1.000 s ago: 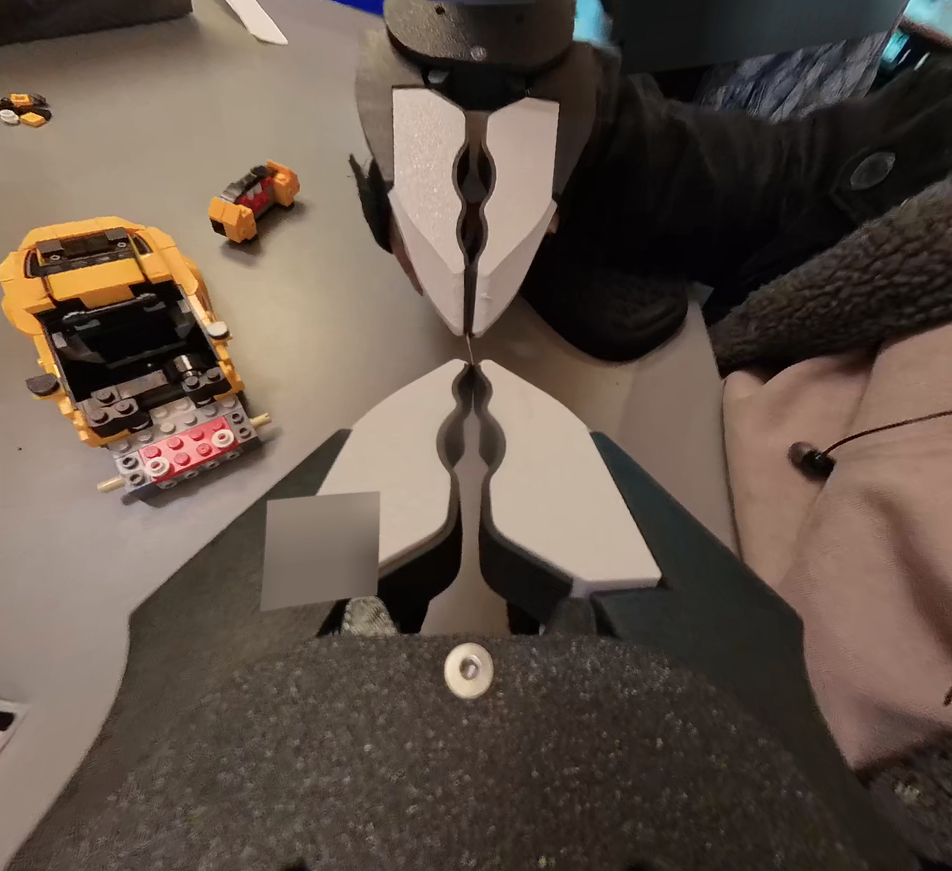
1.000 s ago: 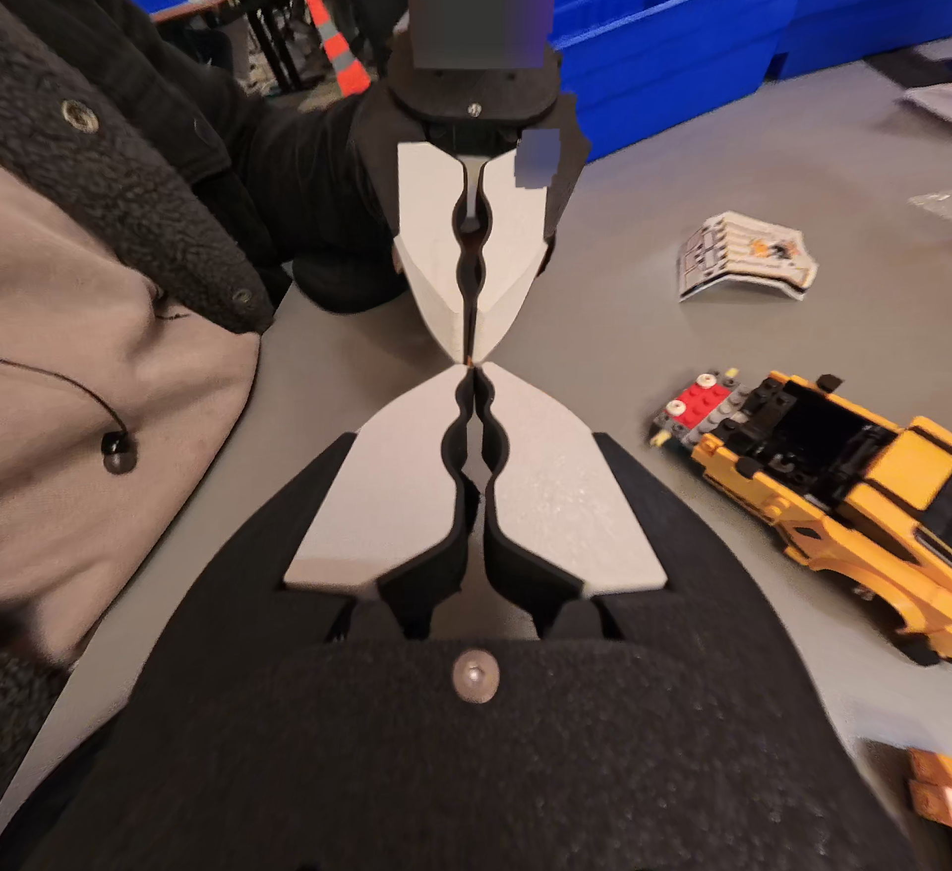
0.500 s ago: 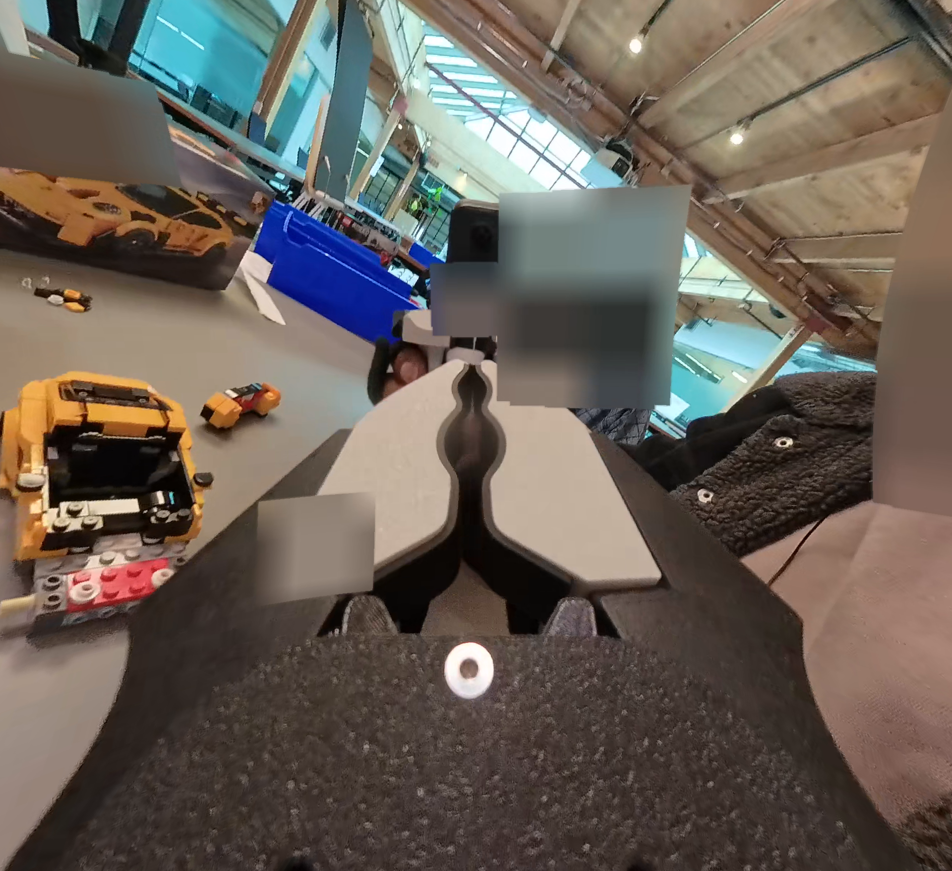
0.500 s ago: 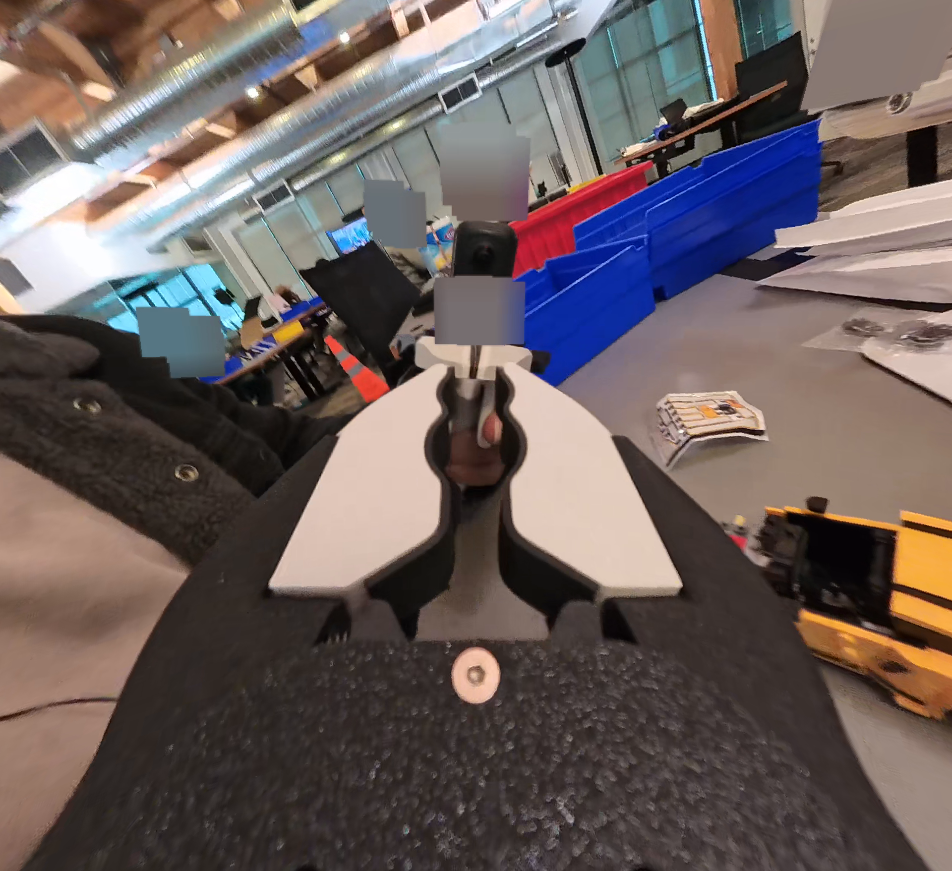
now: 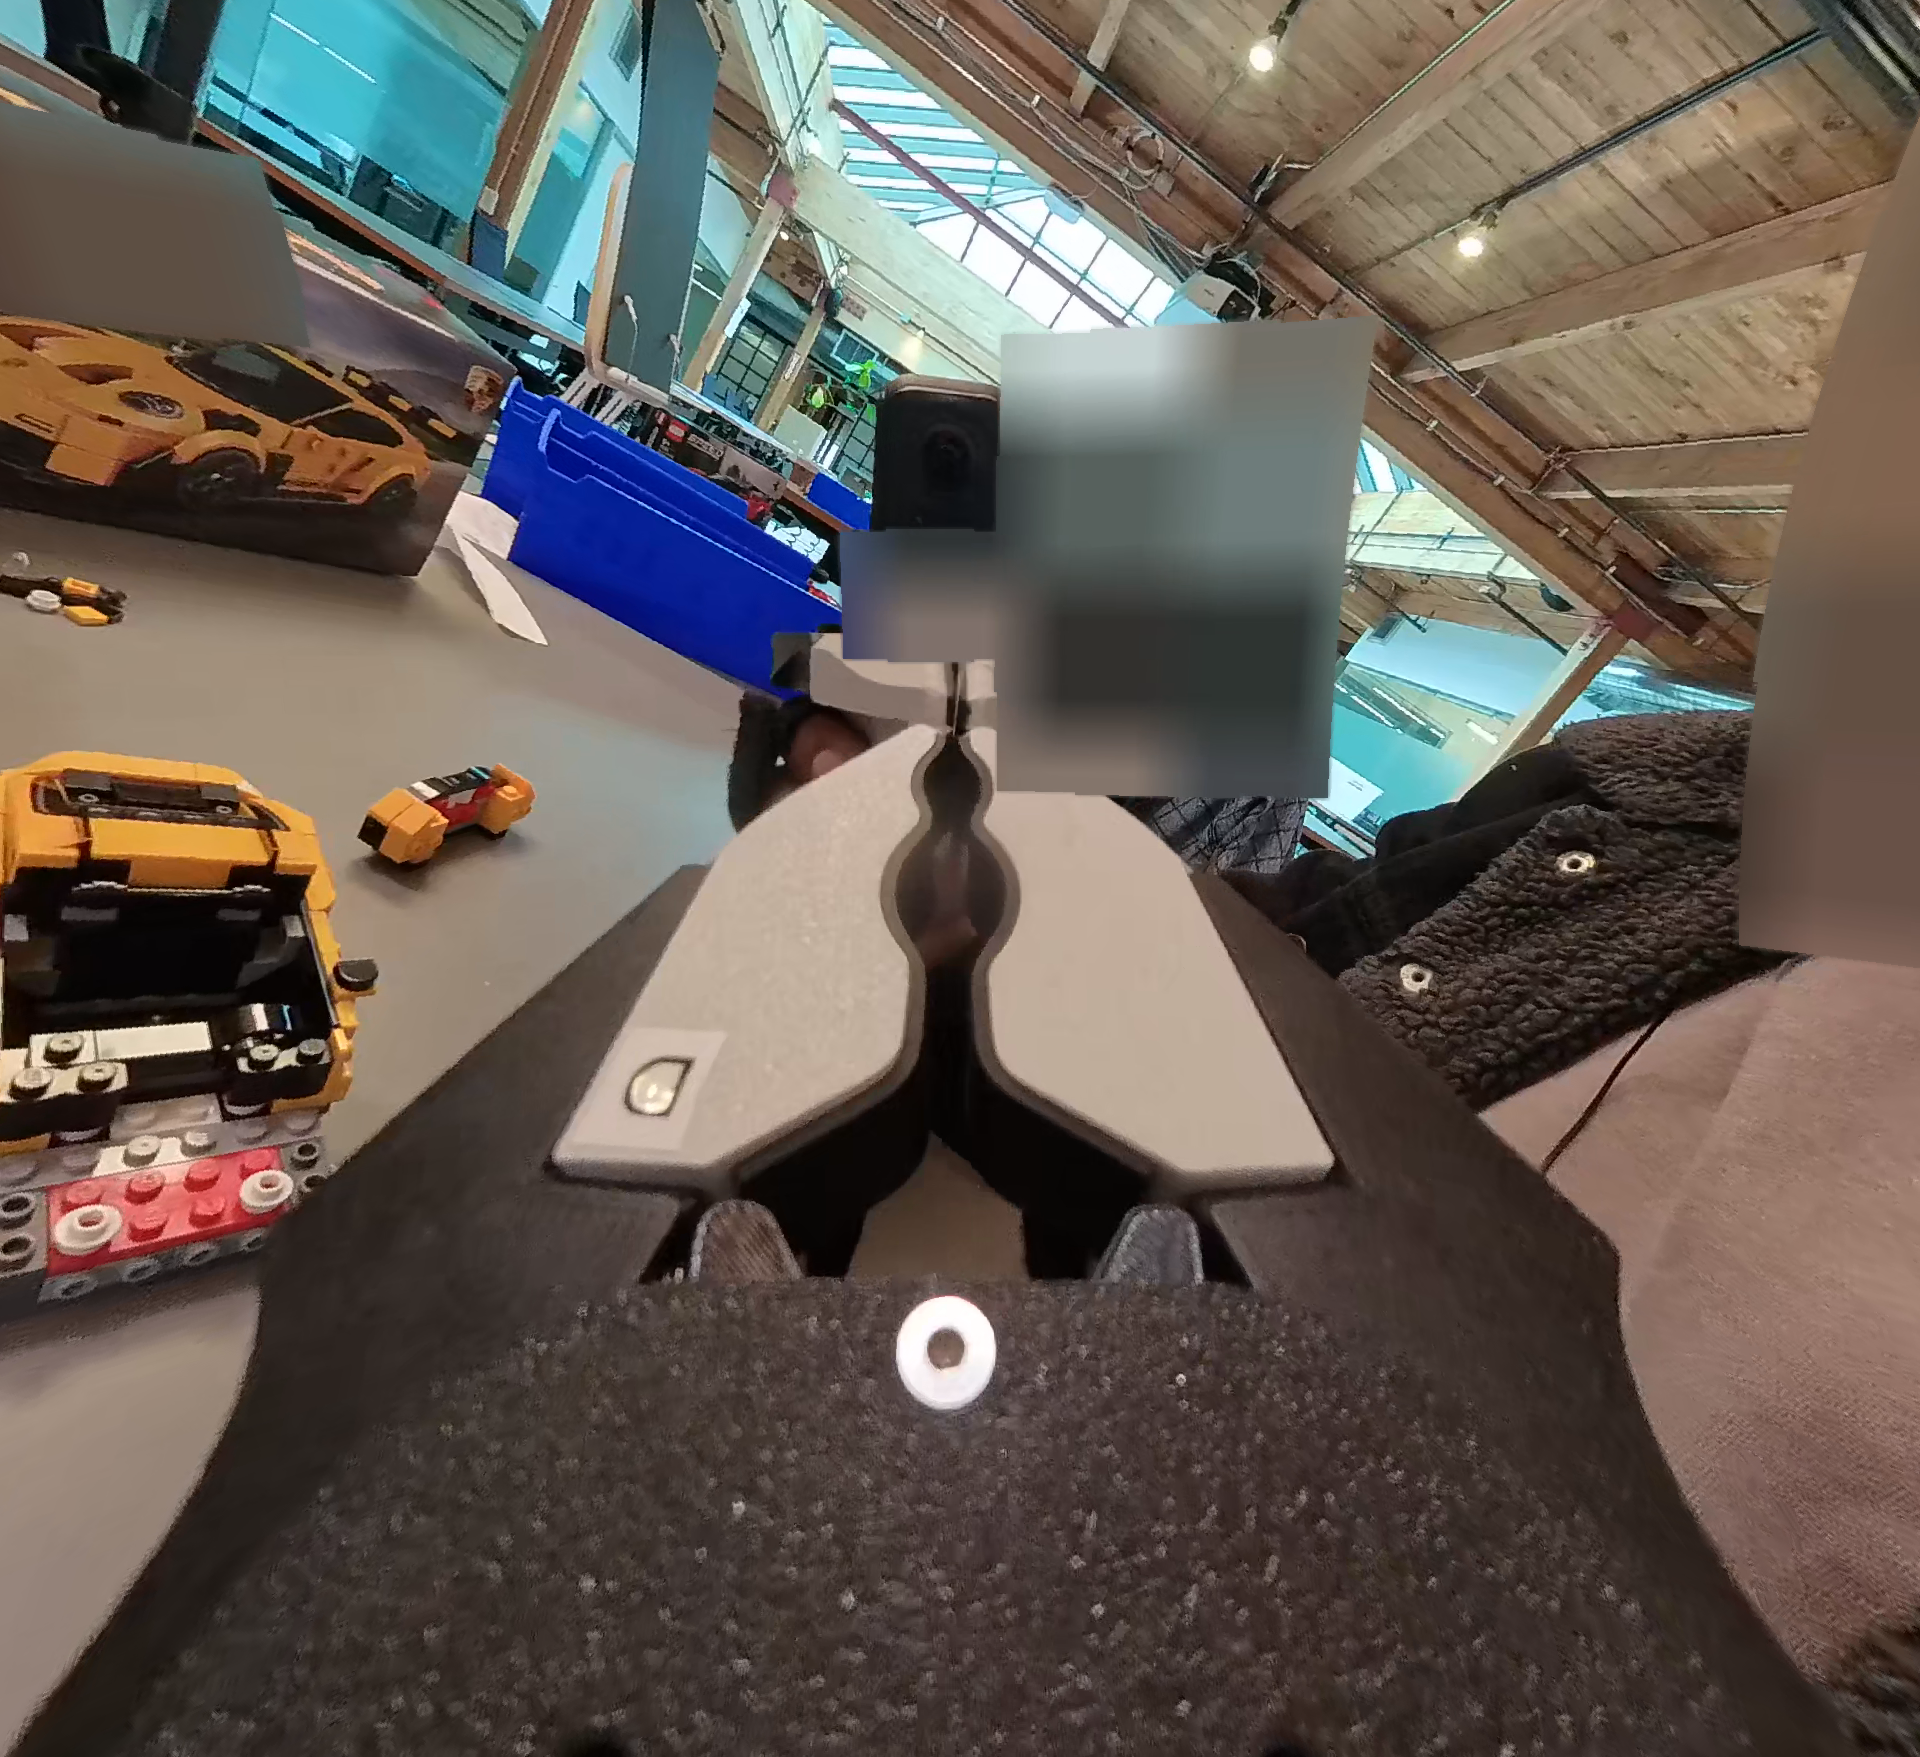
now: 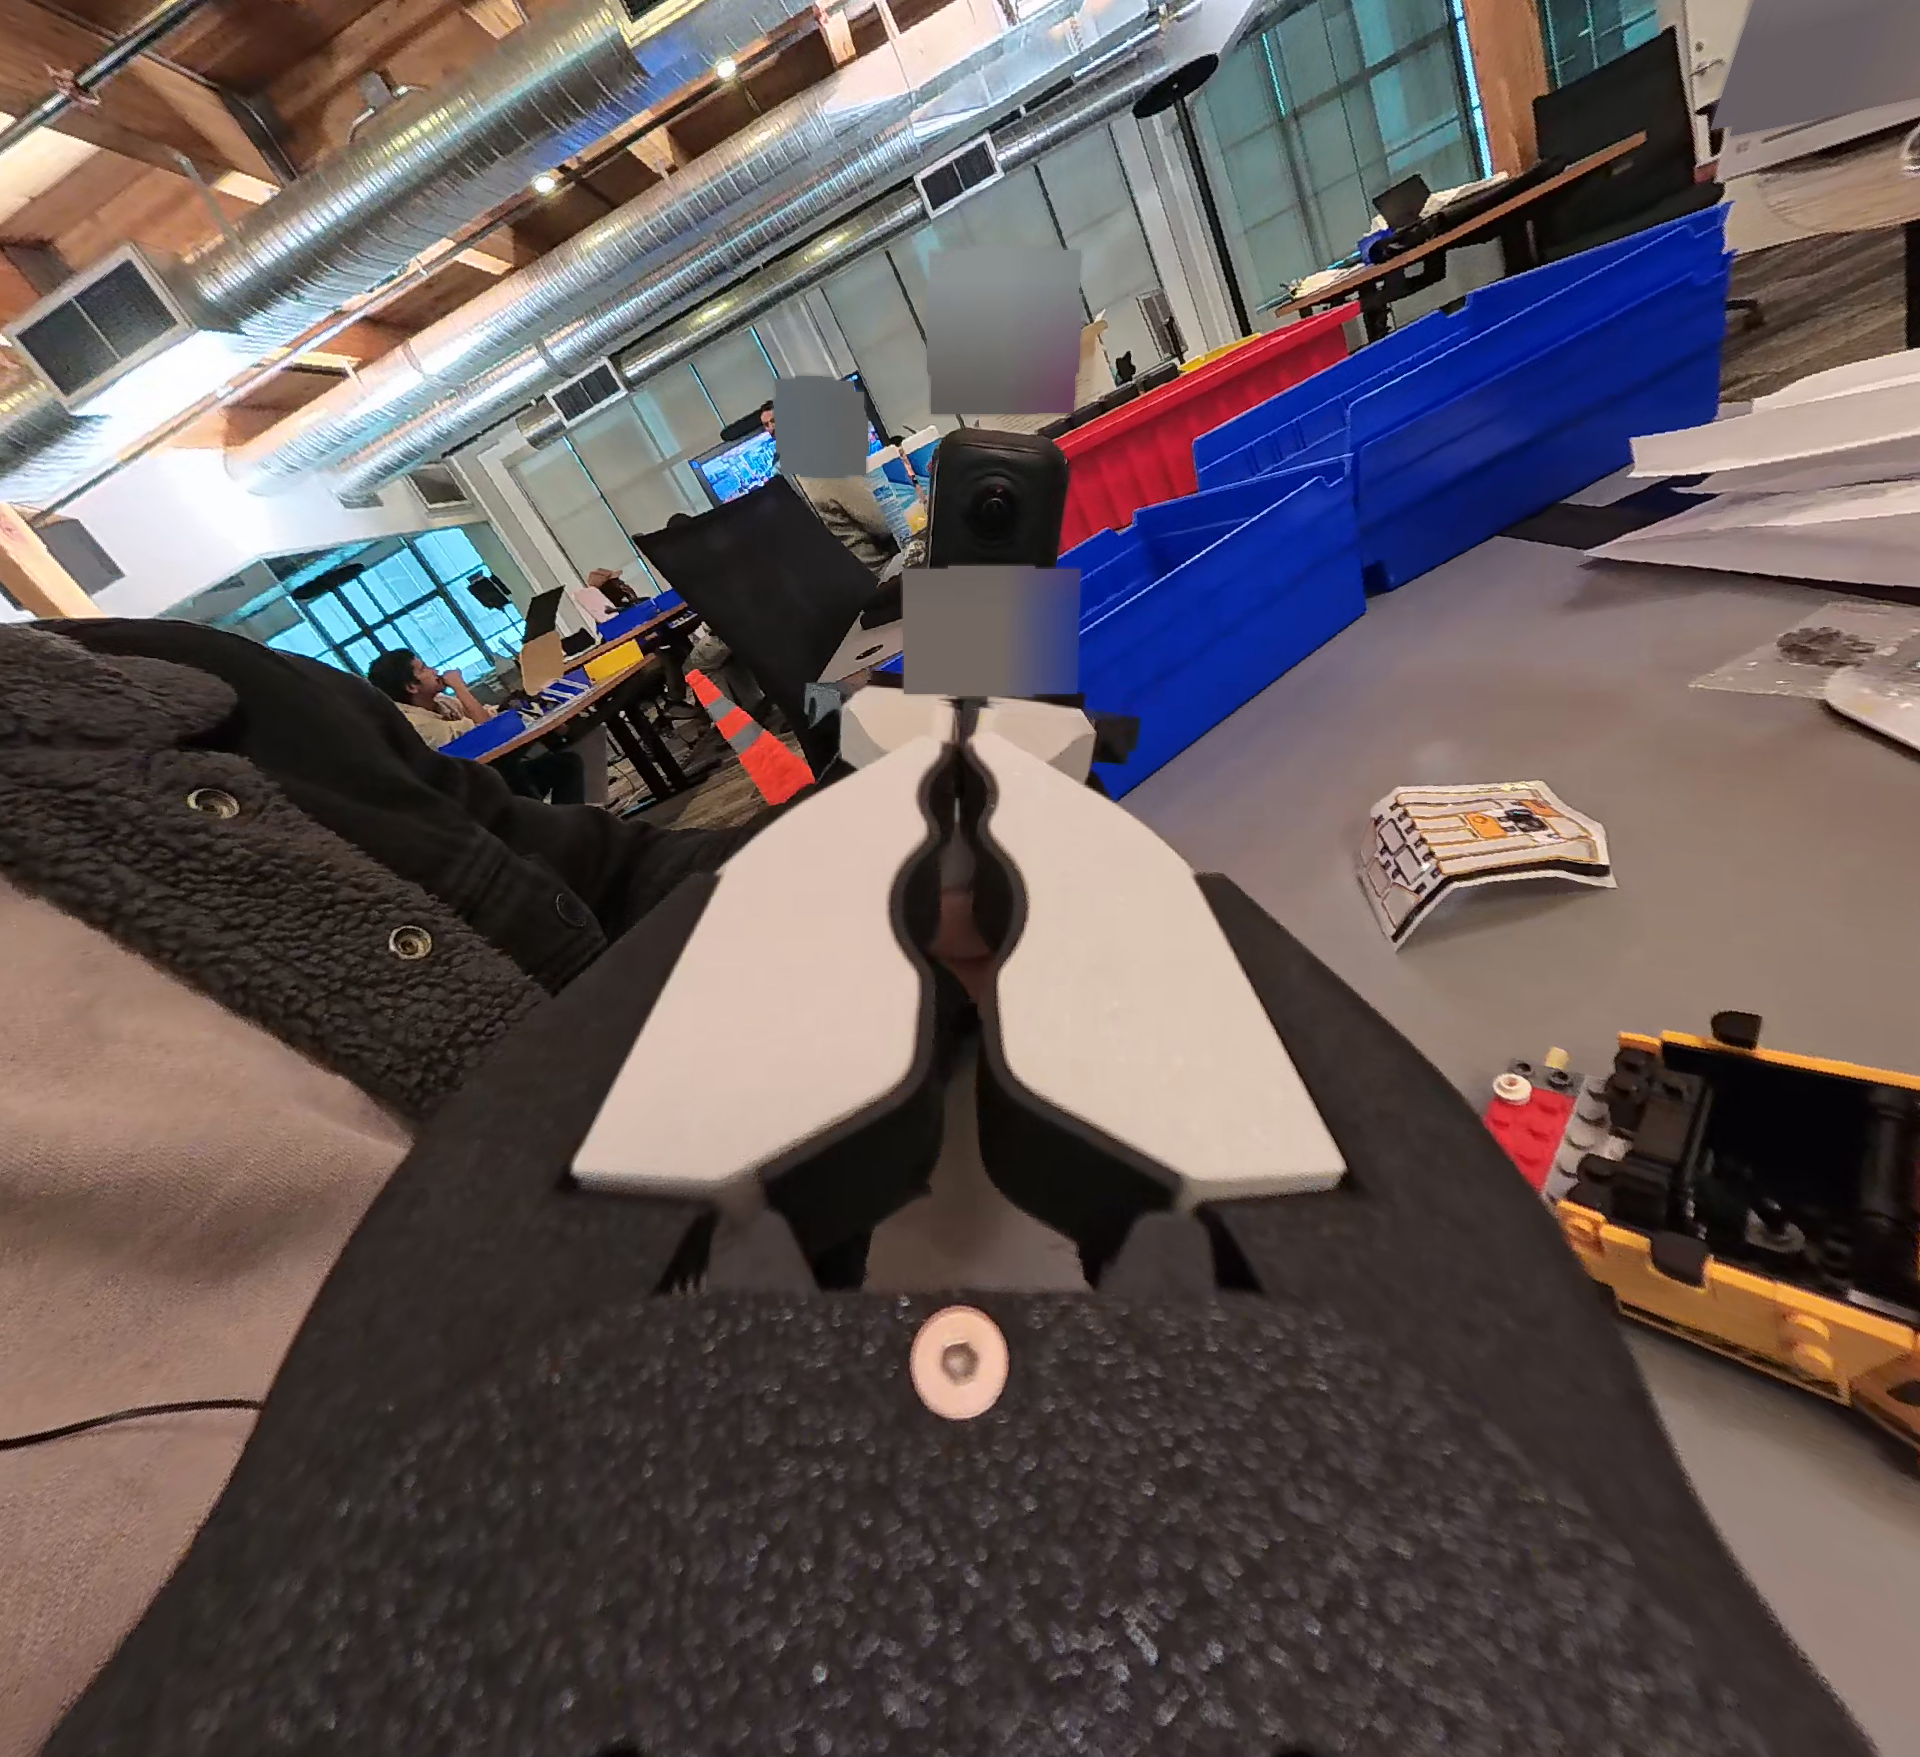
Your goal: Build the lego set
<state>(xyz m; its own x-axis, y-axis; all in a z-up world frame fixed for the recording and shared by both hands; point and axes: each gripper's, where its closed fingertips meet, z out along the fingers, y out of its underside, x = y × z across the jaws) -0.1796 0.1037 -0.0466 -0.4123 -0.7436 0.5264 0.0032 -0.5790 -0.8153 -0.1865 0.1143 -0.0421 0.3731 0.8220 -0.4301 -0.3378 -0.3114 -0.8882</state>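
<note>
- Left claw (image 5: 951,751): centre of the left wrist view, raised level and pointing across at the other unit. Jaws closed tip to tip. A very thin sliver seems to run between the two claws' tips, too small to identify; whether anything is gripped cannot be told.
- Right claw (image 6: 961,751): centre of the right wrist view, likewise raised, jaws closed at the tips and meeting the opposite claw head-on.
- Lego car (image 5: 156,959): orange and black, partly built, on the grey tabletop (image 5: 499,720) at the left edge of the left wrist view. Cabin open, no roof; a red and grey studded plate projects at its near end. Also at lower right of the right wrist view.
- Small sub-assembly (image 5: 447,812): orange, black and red, lying apart from the car, left of centre.
- Loose small parts (image 5: 62,598): far left, near the set's box (image 5: 229,450).
- Sticker sheet (image 6: 1486,840): curled, right of centre in the right wrist view.
- Blue bins (image 6: 1455,481): beyond the tabletop edge.
- Risks, as judged: both claws are up and aimed away from the model, so any descent starts without sight of the work. A closed claw lowered onto the open cabin could knock off loose pieces. If a small part is pinched at the tips, the slender hold could let it drop and roll off the tabletop.
</note>
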